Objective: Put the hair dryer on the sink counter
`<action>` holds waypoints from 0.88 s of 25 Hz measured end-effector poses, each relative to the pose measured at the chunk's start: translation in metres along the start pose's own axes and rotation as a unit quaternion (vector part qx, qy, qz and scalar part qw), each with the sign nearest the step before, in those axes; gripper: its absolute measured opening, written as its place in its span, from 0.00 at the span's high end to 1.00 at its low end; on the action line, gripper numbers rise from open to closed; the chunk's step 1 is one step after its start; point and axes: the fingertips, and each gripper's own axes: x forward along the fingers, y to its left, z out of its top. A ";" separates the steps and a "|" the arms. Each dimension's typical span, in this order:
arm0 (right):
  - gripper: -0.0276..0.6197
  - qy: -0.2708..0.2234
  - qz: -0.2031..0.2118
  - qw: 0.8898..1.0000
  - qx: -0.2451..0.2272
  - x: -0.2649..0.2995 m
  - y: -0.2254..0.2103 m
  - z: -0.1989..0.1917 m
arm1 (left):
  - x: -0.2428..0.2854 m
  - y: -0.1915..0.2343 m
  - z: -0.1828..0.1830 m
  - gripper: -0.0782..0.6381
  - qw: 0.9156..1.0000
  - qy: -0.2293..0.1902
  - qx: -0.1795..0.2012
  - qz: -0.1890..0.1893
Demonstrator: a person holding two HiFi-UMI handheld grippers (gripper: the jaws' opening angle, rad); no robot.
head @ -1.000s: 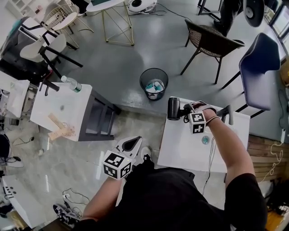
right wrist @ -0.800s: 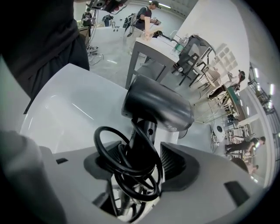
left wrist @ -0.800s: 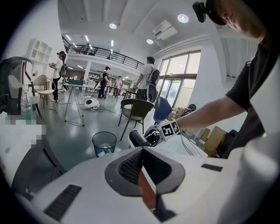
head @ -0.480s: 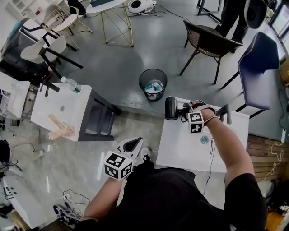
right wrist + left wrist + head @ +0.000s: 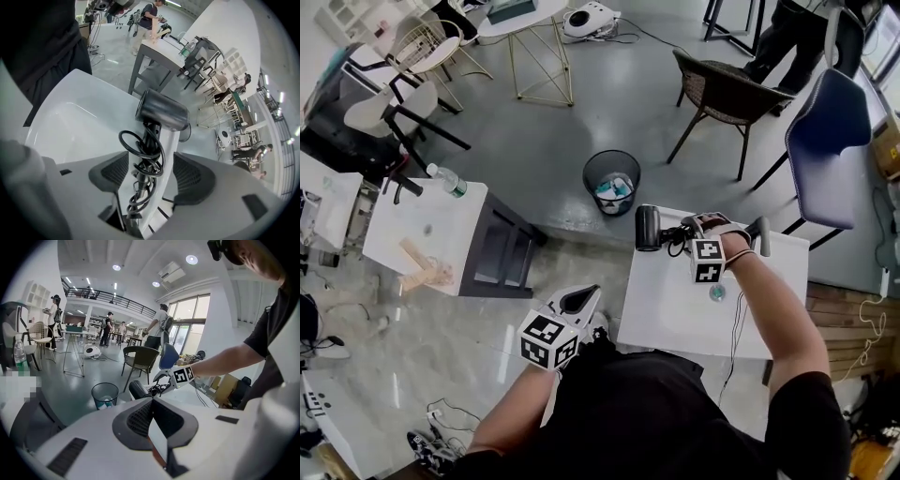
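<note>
Hair dryer (image 5: 648,228) lies on the white sink counter (image 5: 642,291), at the far L corner in head view. Its dark barrel is by the counter edge and its handle points back toward the R tool (image 5: 682,234). Cord (image 5: 140,154) is coiled in loops round the handle. R tool view: jaws stand wide and have just been opening. Handle + cord bundle sit btwn them w/ a gap each side and the pads not pressing, so the dryer is released and rests on the counter rim beside the basin (image 5: 70,122). R tool points steeply down, just above the handle. Basin drain (image 5: 717,292) shows near the R wrist, faucet (image 5: 761,234) at the far R side. L tool (image 5: 577,298) is held low off the counter's L side, over the glossy floor, well apart from the dryer. L tool view shows its jaws clenched together w/ nothing btwn them, facing the dryer and R tool. Beyond the counter: round mesh bin (image 5: 612,181) w/ rubbish in it, wicker chair (image 5: 724,89), blue chair (image 5: 825,131). To the L, a 2nd white counter (image 5: 422,230) w/ a water bottle (image 5: 448,178) at its far edge.
</note>
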 end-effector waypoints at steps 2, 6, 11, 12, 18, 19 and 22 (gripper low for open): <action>0.54 -0.009 -0.013 1.000 0.009 -0.016 0.000 0.004 | 0.003 -0.005 0.003 0.89 1.000 -0.001 0.006 -0.003; 0.54 -0.045 -0.058 0.995 0.064 -0.056 0.001 0.017 | 0.010 -0.022 0.006 0.89 1.000 -0.004 0.016 -0.011; 0.54 -0.142 -0.108 0.957 0.229 -0.121 0.010 0.034 | 0.017 -0.046 0.008 0.89 1.000 -0.005 0.024 -0.018; 0.54 -0.166 -0.113 0.944 0.263 -0.133 0.014 0.037 | 0.019 -0.051 0.007 0.89 0.999 -0.005 0.026 -0.019; 0.62 -0.326 -0.082 0.803 0.492 -0.195 0.058 0.040 | 0.020 -0.089 0.014 0.89 0.999 -0.024 0.031 -0.024; 0.75 -0.347 -0.076 0.770 0.529 -0.205 0.066 0.037 | 0.019 -0.096 0.015 0.89 0.999 -0.028 0.031 -0.025; 0.92 -0.401 -0.063 0.680 0.610 -0.229 0.088 0.027 | 0.019 -0.116 0.014 0.89 0.998 -0.040 0.030 -0.029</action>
